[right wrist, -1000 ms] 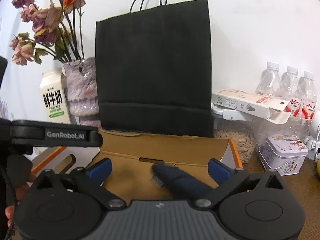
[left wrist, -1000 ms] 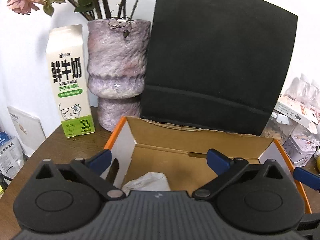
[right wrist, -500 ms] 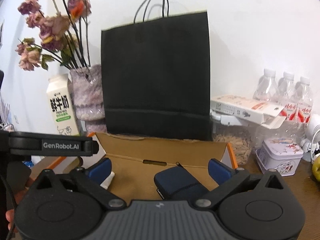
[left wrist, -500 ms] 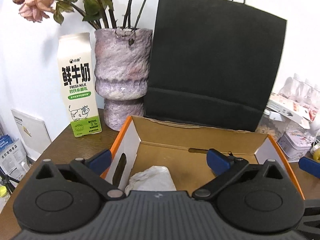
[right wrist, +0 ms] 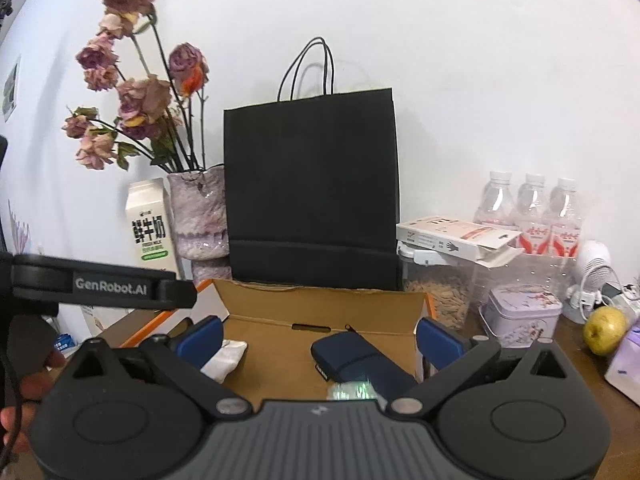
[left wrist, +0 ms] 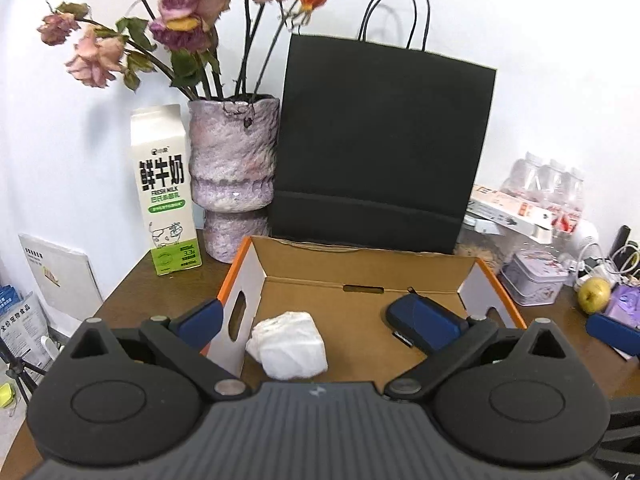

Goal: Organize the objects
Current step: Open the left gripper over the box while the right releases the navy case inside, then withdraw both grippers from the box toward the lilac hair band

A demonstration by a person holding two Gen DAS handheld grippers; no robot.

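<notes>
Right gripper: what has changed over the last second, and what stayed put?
The right gripper let go of the navy case, which now lies in the cardboard box; its jaws are open and it has drawn back. The left gripper also pulled back, open. The white wad stayed in the box.

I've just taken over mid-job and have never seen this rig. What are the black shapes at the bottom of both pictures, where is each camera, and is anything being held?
There is no robot arm: a person holds a handheld pair of tongs in each hand, and a fisheye camera on each looks forward along its blue fingers. The black shapes are the tongs' own bodies. One picture comes from the left tongs, the other from the right tongs. Both are open and hold nothing. Ahead on the brown table stands an open cardboard box containing a white crumpled wad and a dark blue pouch. Behind it are a milk carton, a vase and a black paper bag.
</notes>
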